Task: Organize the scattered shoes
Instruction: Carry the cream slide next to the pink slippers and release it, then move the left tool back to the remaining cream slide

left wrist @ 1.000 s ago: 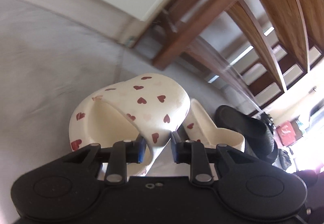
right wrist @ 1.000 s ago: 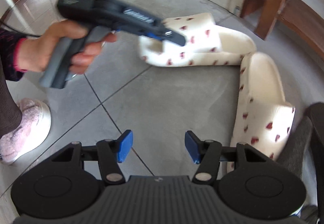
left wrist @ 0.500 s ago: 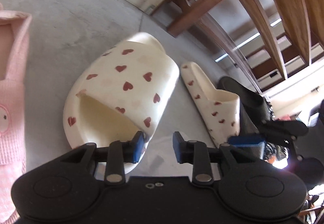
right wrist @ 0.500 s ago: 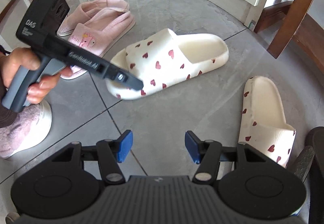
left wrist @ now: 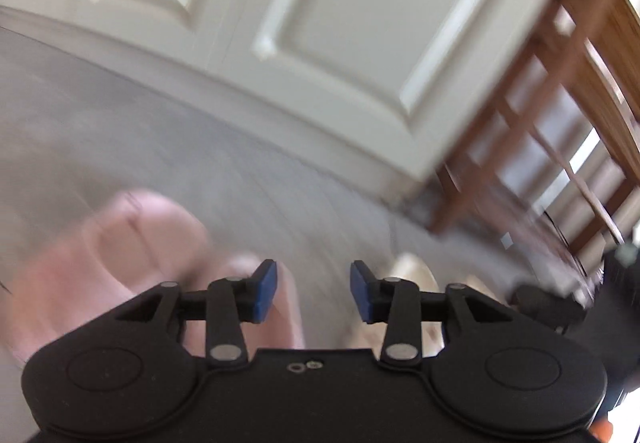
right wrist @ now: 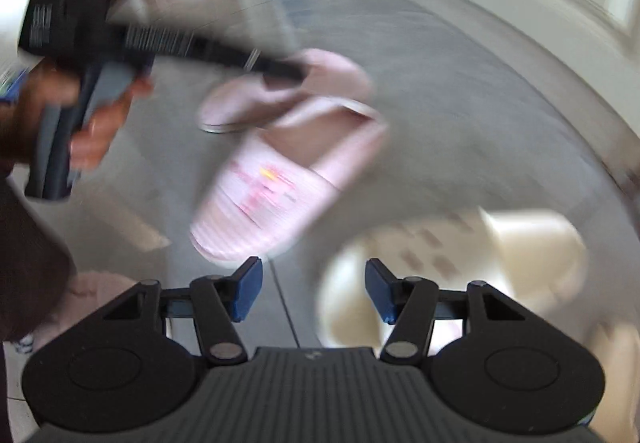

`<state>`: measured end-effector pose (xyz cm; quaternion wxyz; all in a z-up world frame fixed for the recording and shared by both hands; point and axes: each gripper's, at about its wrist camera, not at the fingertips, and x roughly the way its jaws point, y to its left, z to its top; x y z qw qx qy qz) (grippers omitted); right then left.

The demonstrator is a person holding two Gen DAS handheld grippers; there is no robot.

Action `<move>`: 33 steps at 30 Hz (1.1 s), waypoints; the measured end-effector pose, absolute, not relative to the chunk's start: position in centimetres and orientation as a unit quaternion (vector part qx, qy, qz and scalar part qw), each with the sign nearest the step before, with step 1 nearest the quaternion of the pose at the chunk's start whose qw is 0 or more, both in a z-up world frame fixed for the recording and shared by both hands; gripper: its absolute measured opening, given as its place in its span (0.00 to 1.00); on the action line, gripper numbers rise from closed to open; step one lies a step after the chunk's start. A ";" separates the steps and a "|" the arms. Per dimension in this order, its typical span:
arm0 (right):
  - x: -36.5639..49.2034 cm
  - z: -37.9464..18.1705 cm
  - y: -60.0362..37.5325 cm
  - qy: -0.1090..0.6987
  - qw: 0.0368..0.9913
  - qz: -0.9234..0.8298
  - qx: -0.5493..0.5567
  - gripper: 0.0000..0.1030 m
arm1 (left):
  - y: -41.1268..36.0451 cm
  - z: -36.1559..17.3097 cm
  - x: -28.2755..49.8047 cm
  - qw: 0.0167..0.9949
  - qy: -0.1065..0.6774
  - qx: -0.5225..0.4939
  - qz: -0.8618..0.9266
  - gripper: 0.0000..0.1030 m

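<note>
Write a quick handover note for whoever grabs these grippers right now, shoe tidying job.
Left gripper: open, empty, over the pink slippers.
Right gripper: open, empty, low above the floor.
Heart-print slide: on the floor, right of the pink pair; frames are blurred.
Done: cannot tell from these views.
Left: neither gripper holds a shoe; pair up and line up the slippers.

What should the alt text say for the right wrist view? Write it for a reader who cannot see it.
Motion-blurred view over the open, empty right gripper of two pink fabric slippers overlapping on grey floor tiles. A cream slide sandal with dark spots lies lower right, and a hand holds the black left gripper over the far slipper.
</note>
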<state>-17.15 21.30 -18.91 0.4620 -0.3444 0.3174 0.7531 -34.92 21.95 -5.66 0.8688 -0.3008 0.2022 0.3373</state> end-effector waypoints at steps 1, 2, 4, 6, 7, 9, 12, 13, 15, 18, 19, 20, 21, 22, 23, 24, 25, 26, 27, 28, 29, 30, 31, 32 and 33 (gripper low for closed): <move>-18.6 -19.9 22.7 0.317 0.449 0.753 -0.363 0.59 | 22.5 -5.1 -35.5 0.868 0.194 -0.294 0.349 0.41; -20.0 -21.0 24.0 0.316 0.438 0.751 -0.379 0.59 | 22.8 -4.9 -35.9 0.868 0.190 -0.291 0.354 0.41; -21.5 -22.2 25.2 0.315 0.433 0.749 -0.390 0.59 | 23.4 -4.7 -36.4 0.868 0.184 -0.289 0.360 0.42; -23.5 -23.6 26.7 0.311 0.429 0.747 -0.402 0.59 | 23.8 -4.7 -36.7 0.867 0.182 -0.292 0.361 0.42; -24.3 -24.1 27.4 0.309 0.428 0.747 -0.405 0.60 | 23.9 -4.8 -36.6 0.866 0.183 -0.294 0.360 0.42; -25.4 -24.1 28.3 0.307 0.429 0.750 -0.399 0.60 | 24.0 -4.9 -36.4 0.867 0.182 -0.295 0.359 0.42; -26.7 -24.1 29.6 0.306 0.435 0.751 -0.392 0.59 | 24.3 -4.7 -36.4 0.868 0.175 -0.294 0.360 0.42; -27.3 -24.2 30.5 0.304 0.444 0.748 -0.389 0.59 | 24.4 -4.5 -36.5 0.869 0.170 -0.292 0.361 0.42; -28.0 -24.3 32.2 0.306 0.459 0.744 -0.377 0.59 | 24.8 -4.3 -37.1 0.870 0.162 -0.291 0.364 0.43; -28.0 -24.2 34.4 0.319 0.483 0.738 -0.347 0.59 | 24.9 -4.0 -37.2 0.871 0.155 -0.292 0.364 0.44; -27.7 -24.1 34.7 0.323 0.489 0.736 -0.339 0.59 | 24.9 -3.9 -37.2 0.871 0.154 -0.294 0.362 0.45; -27.2 -23.7 35.0 0.330 0.496 0.734 -0.326 0.59 | 24.9 -3.9 -37.0 0.872 0.154 -0.294 0.360 0.45; -26.6 -23.2 34.7 0.331 0.494 0.737 -0.321 0.59 | 24.7 -3.8 -36.6 0.876 0.155 -0.294 0.350 0.46; -26.0 -22.6 34.2 0.331 0.492 0.740 -0.317 0.59 | 24.5 -3.8 -36.1 0.879 0.157 -0.295 0.340 0.46; -25.3 -21.9 33.2 0.325 0.486 0.746 -0.320 0.59 | 24.3 -3.8 -35.5 0.884 0.159 -0.293 0.329 0.46; -24.5 -21.3 32.0 0.319 0.480 0.749 -0.327 0.59 | 24.1 -3.9 -34.8 0.888 0.162 -0.291 0.317 0.47; -23.6 -20.6 30.6 0.312 0.475 0.751 -0.336 0.59 | 23.8 -4.0 -33.9 0.893 0.168 -0.291 0.299 0.47; -22.3 -20.0 28.5 0.306 0.469 0.751 -0.350 0.59 | 23.5 -4.2 -32.9 0.898 0.174 -0.290 0.281 0.47; -20.9 -19.4 26.5 0.302 0.465 0.749 -0.363 0.59 | 23.0 -4.5 -31.3 0.903 0.182 -0.292 0.256 0.48; -19.3 -19.0 24.5 0.305 0.472 0.740 -0.370 0.59 | 22.5 -4.8 -29.9 0.909 0.192 -0.294 0.227 0.48; -17.4 -18.6 22.5 0.317 0.491 0.725 -0.365 0.59 | 22.0 -5.1 -28.5 0.913 0.202 -0.295 0.198 0.48; -15.4 -18.1 20.6 0.330 0.510 0.709 -0.359 0.59 | 21.0 -5.4 -26.5 0.920 0.212 -0.286 0.163 0.49; -13.4 -17.7 18.6 0.342 0.528 0.693 -0.353 0.59 | 19.9 -5.7 -24.5 0.927 0.225 -0.274 0.124 0.49; -11.5 -17.3 16.6 0.353 0.546 0.676 -0.347 0.59 | 19.3 -6.0 -23.3 0.929 0.234 -0.268 0.099 0.49; -9.5 -16.9 14.6 0.365 0.563 0.658 -0.341 0.59 | 18.1 -6.5 -21.1 0.933 0.244 -0.255 0.063 0.49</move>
